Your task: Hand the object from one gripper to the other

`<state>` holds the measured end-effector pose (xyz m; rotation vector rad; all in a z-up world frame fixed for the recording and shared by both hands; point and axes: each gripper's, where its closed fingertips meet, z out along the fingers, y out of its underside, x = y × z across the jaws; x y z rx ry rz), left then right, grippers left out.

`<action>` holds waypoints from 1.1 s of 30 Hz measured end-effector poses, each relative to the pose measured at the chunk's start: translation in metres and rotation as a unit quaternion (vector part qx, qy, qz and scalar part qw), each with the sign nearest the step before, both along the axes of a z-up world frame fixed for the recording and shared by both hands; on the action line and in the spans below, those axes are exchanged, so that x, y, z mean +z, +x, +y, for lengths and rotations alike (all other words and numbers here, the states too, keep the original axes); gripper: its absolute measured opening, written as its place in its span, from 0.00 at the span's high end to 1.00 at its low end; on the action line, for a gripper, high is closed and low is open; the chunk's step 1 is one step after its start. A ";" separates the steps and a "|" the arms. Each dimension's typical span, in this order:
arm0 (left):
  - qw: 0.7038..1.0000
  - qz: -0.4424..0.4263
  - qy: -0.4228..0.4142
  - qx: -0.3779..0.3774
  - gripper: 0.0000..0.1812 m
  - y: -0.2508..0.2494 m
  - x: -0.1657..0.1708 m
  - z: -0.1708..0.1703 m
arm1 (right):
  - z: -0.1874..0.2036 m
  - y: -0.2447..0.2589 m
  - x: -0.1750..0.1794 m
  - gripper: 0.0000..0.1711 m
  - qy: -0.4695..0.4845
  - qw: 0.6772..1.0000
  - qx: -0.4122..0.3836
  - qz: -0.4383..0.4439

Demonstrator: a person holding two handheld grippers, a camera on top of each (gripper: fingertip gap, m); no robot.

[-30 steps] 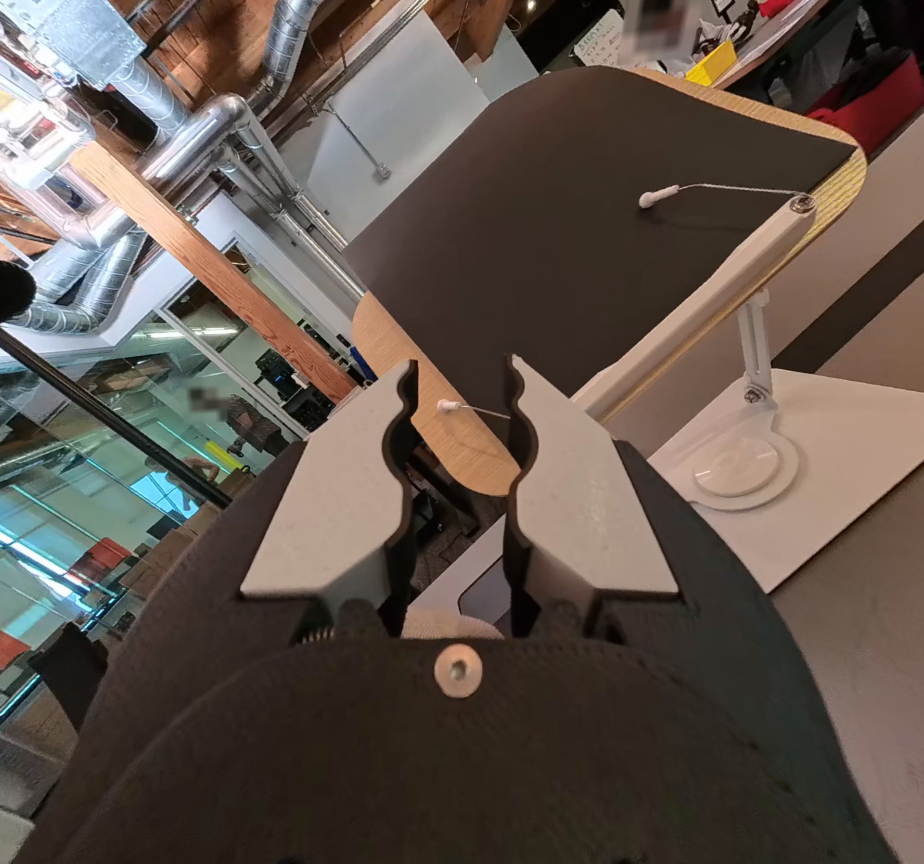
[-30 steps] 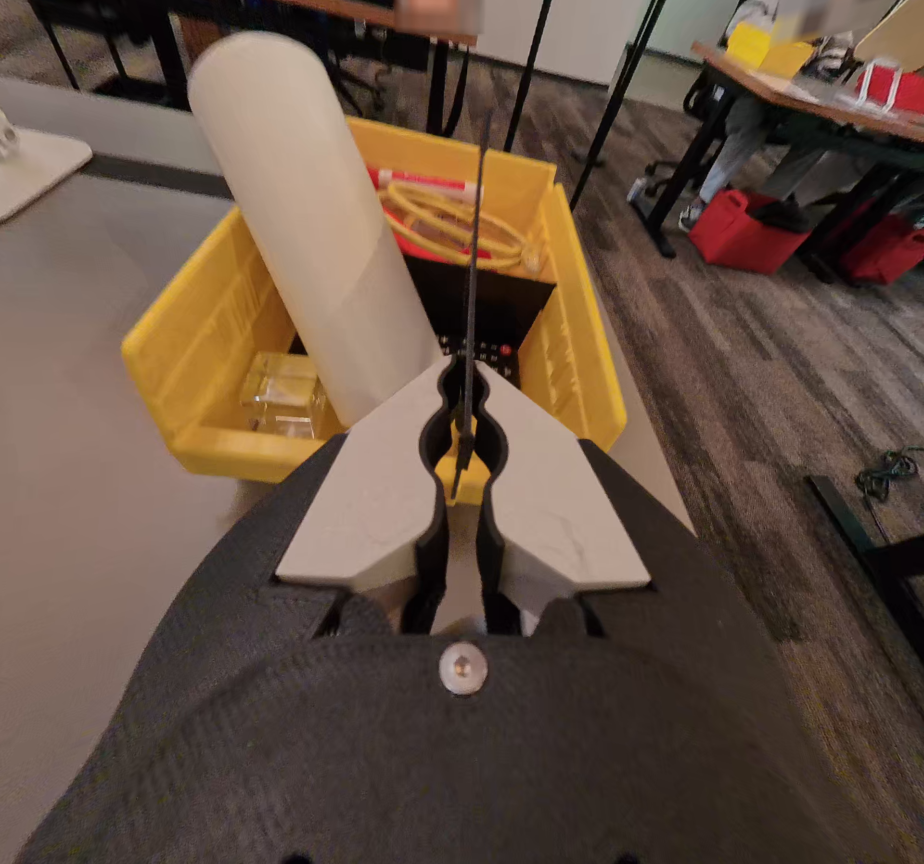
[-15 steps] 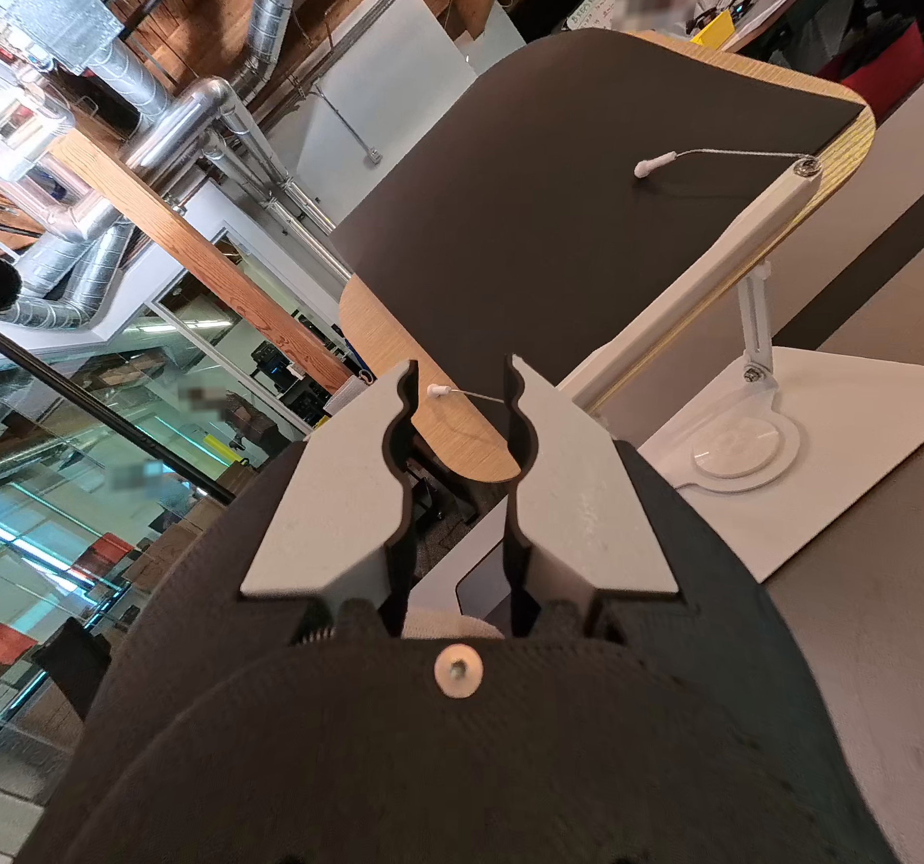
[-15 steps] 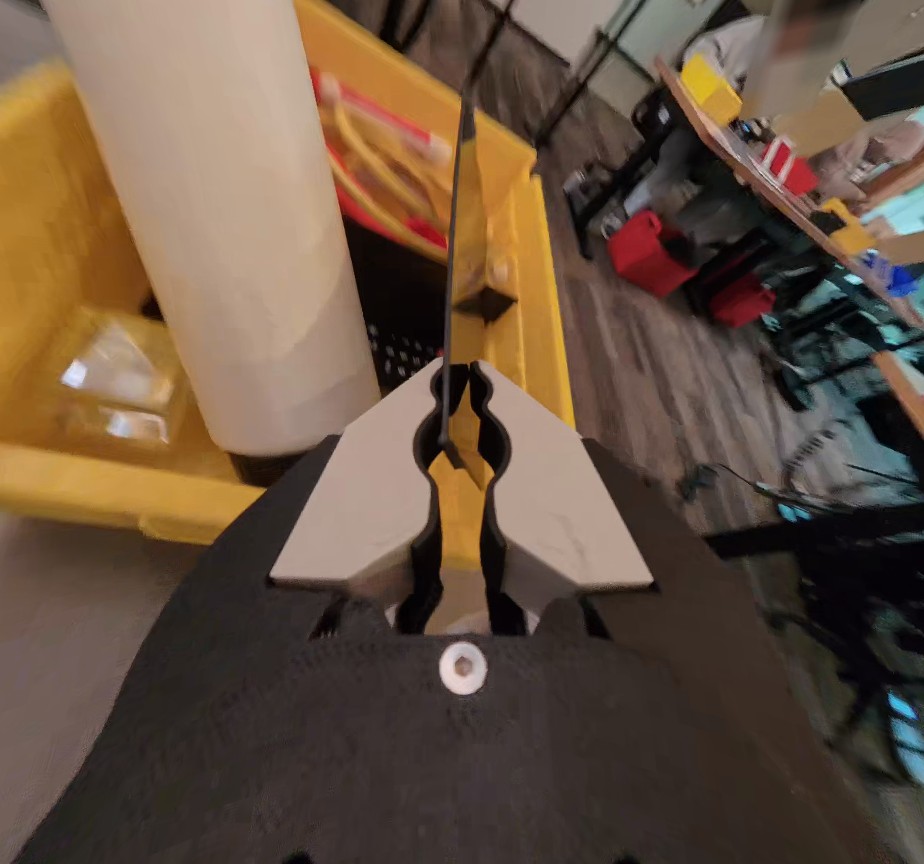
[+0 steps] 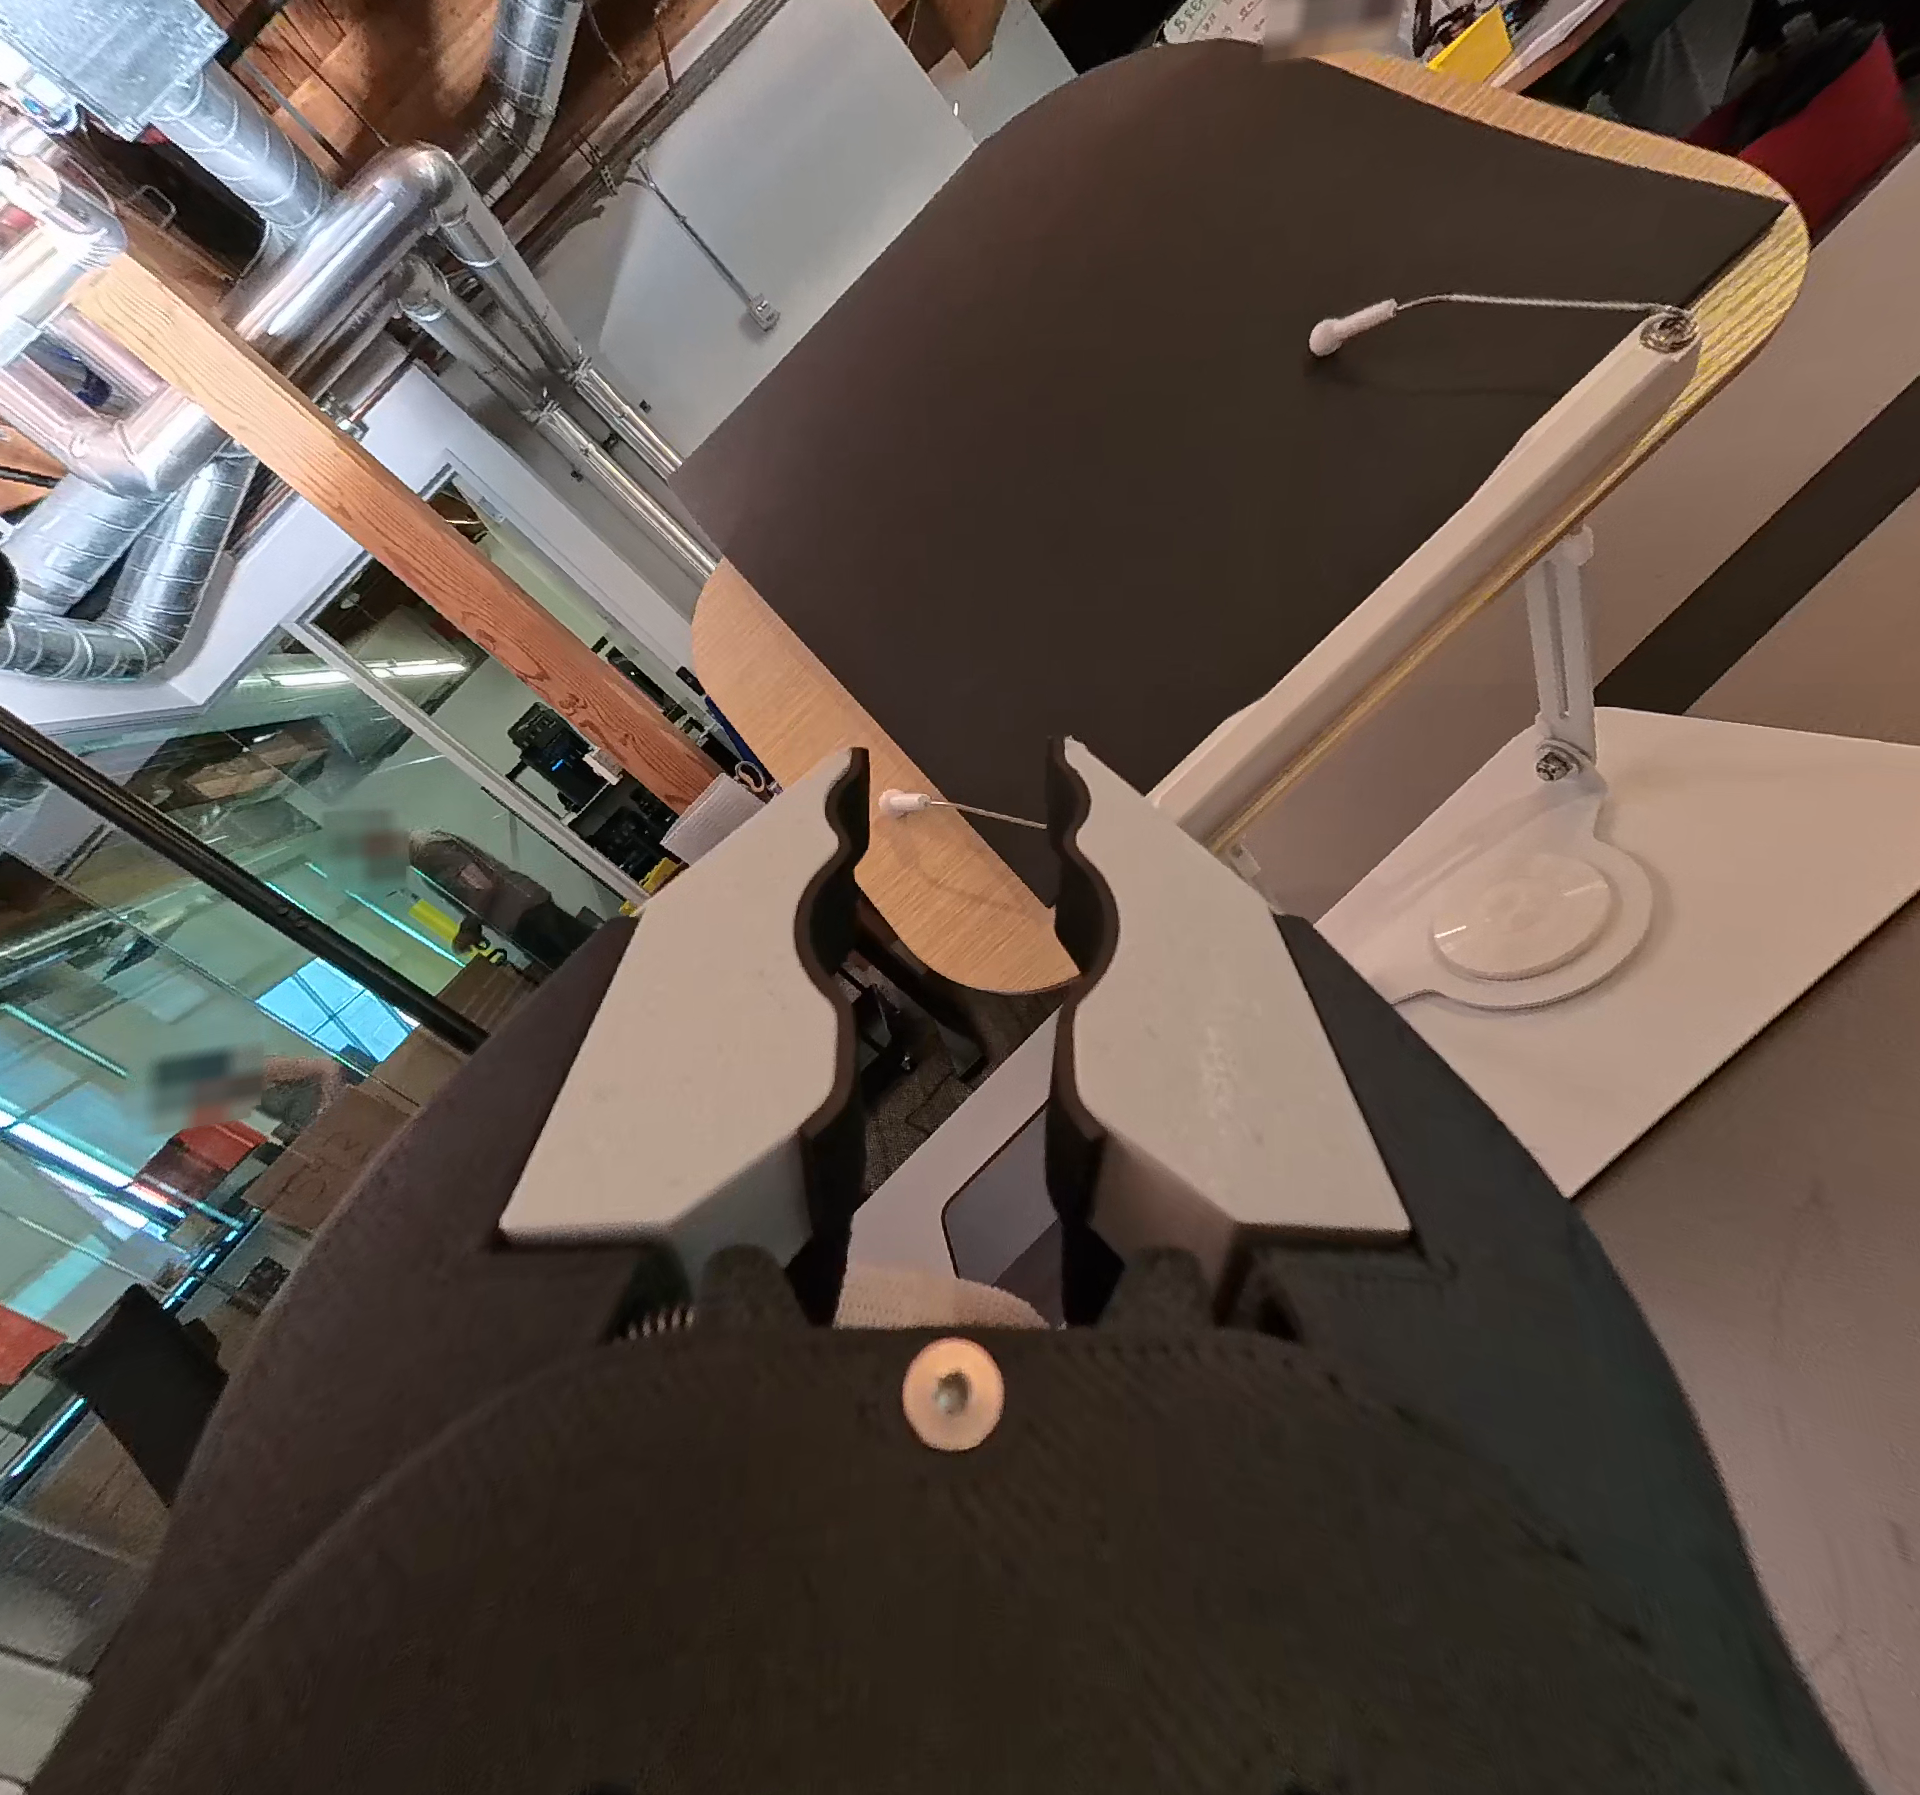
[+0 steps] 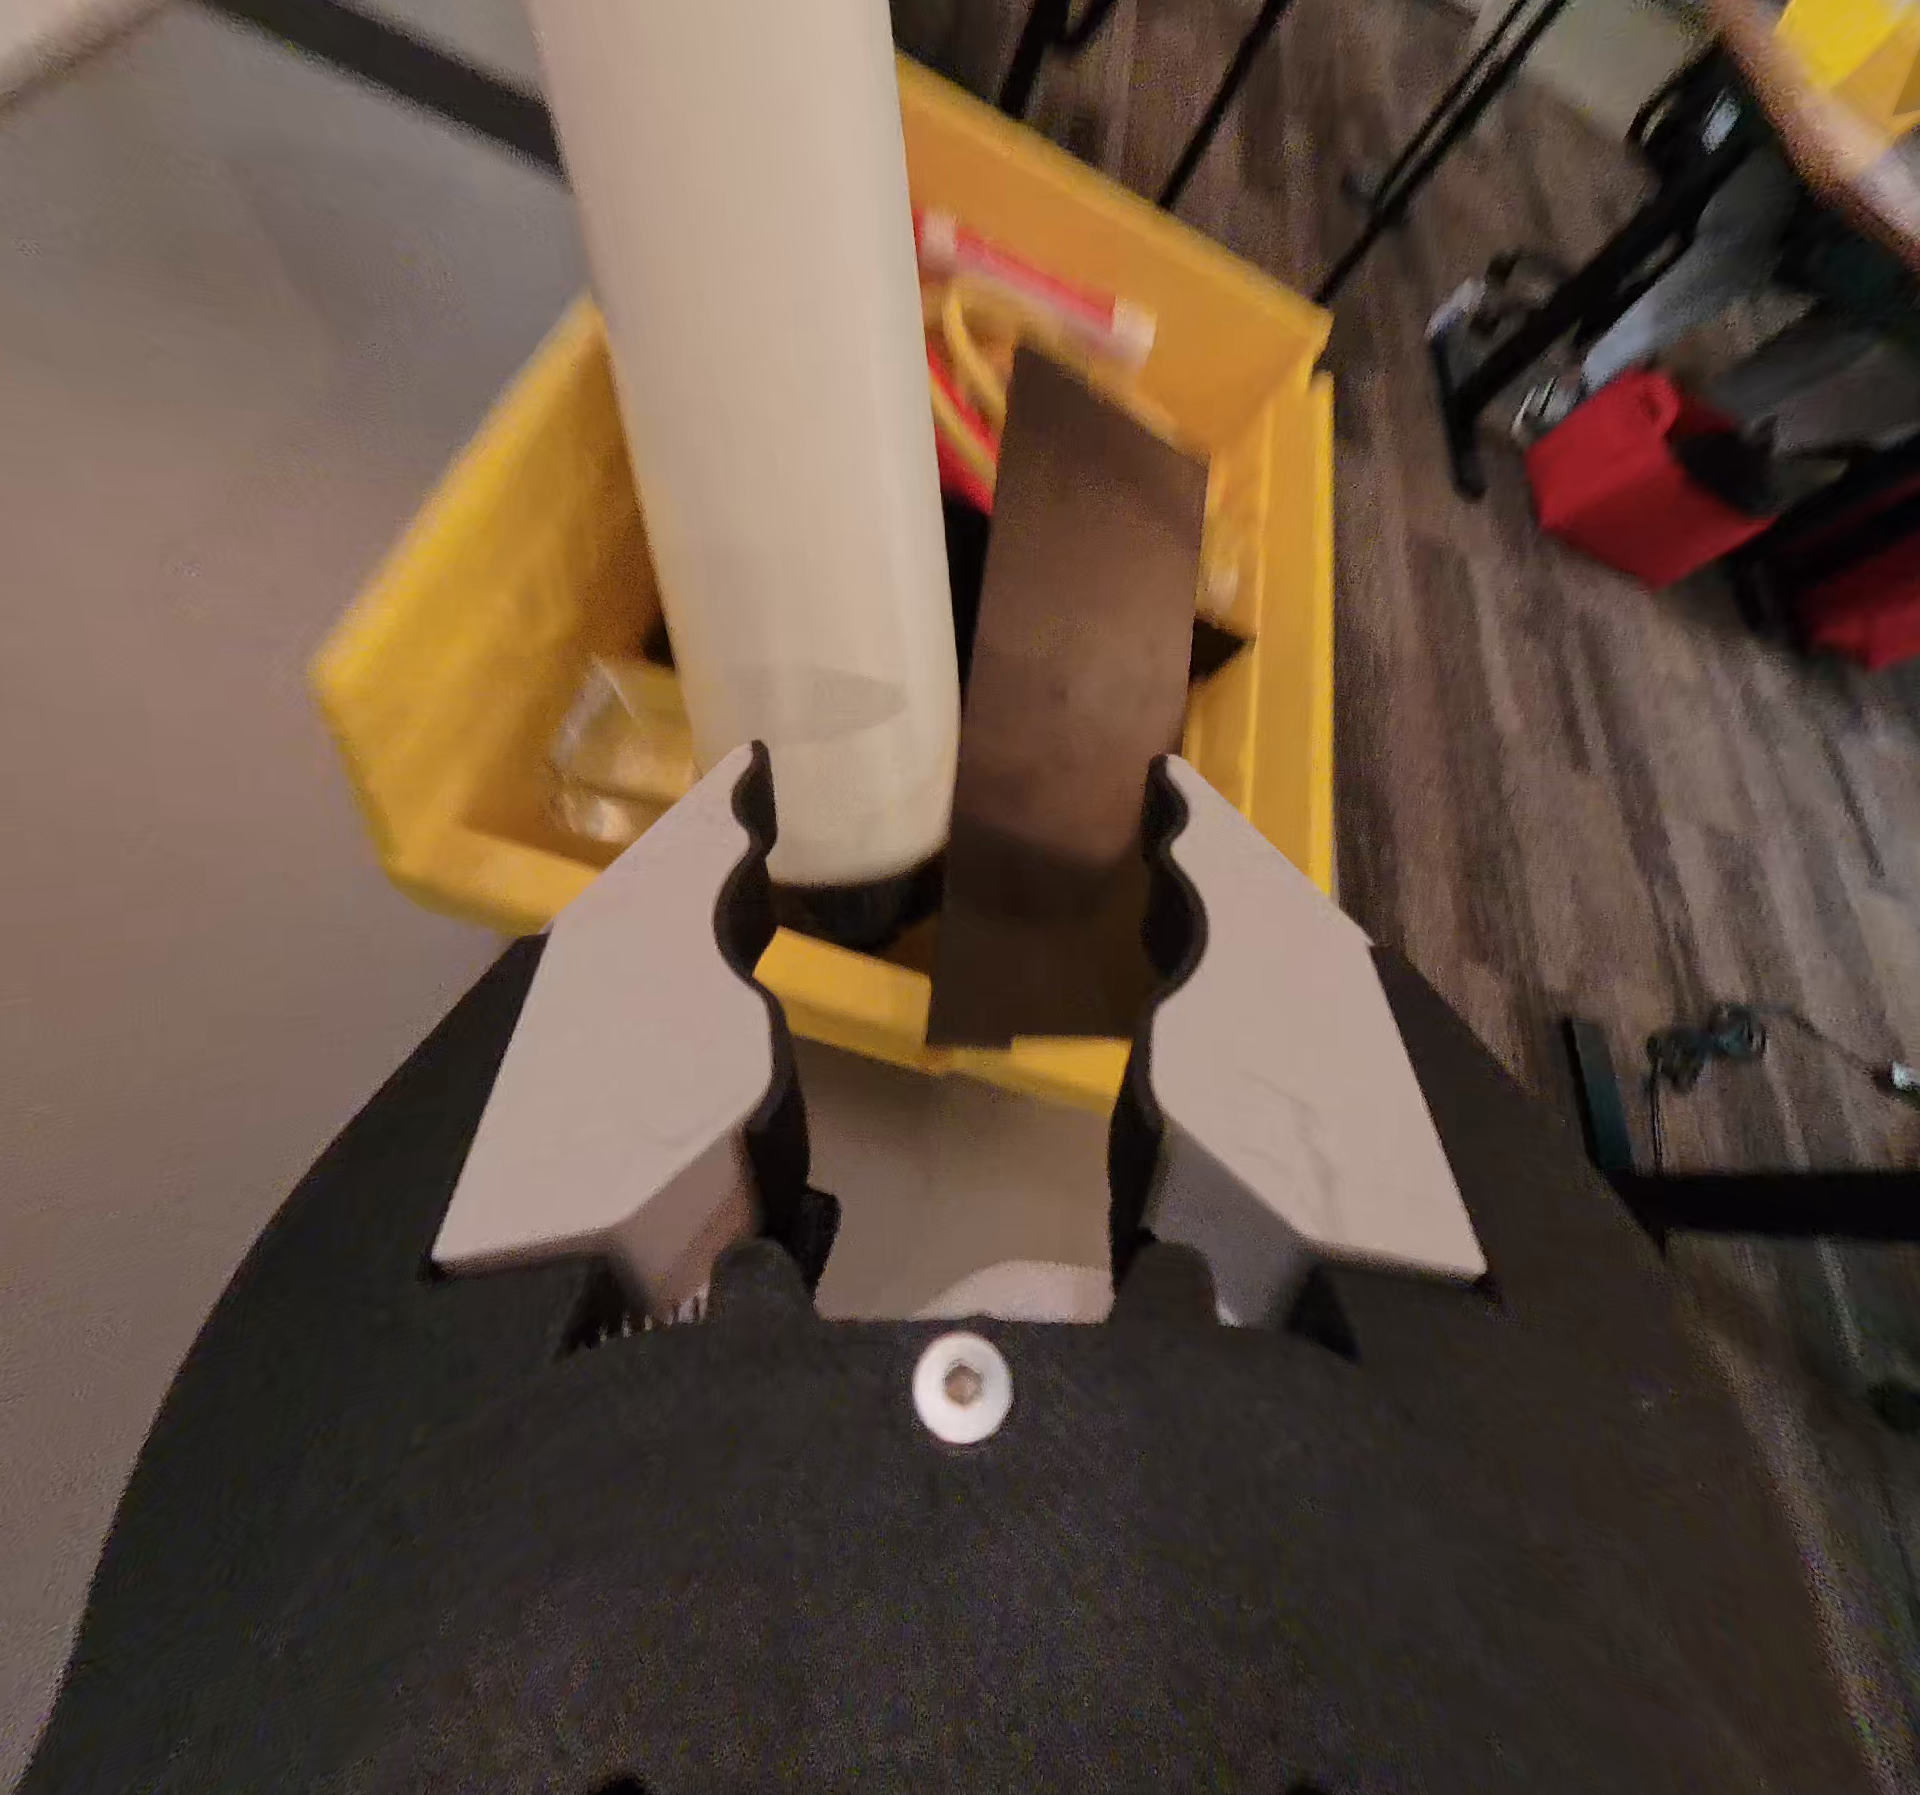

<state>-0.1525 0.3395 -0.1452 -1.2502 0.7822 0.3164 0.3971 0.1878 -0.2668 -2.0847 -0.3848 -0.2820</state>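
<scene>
The right claw point(image 6: 956, 789) is spread wide and holds nothing. A flat dark strip point(image 6: 1081, 685), blurred, lies between its fingers, over the yellow bin point(image 6: 447, 602) on the grey tabletop point(image 6: 208, 395); contact with the right finger cannot be determined. A white cylinder point(image 6: 748, 343) stands in the bin. The left claw point(image 5: 956, 789) is partly open and empty, aimed at a tilted dark board point(image 5: 1143, 395).

Silver ducts point(image 5: 312, 218) and wood beams point(image 5: 416, 540) overhead, glass partition point(image 5: 156, 914) left. Wood-plank floor point(image 6: 1558, 810) right, grey tabletop point(image 6: 208, 498) left, red bins point(image 6: 1642, 478) under far desk.
</scene>
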 end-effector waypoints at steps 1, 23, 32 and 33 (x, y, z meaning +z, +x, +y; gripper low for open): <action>1.000 -0.001 0.001 0.000 0.83 0.000 0.001 -0.001 | 0.001 -0.012 0.020 0.61 0.030 0.999 0.011 -0.003; 0.997 -0.073 0.013 0.008 0.83 -0.044 0.043 -0.011 | 0.046 -0.419 0.255 0.81 0.383 0.802 0.411 0.204; 0.998 -0.050 -0.042 0.010 0.80 -0.030 0.057 -0.024 | 0.047 -0.407 0.252 0.80 0.383 0.816 0.403 0.160; 0.998 -0.033 -0.053 0.009 0.79 -0.029 0.059 -0.025 | 0.045 -0.406 0.253 0.80 0.385 0.815 0.403 0.157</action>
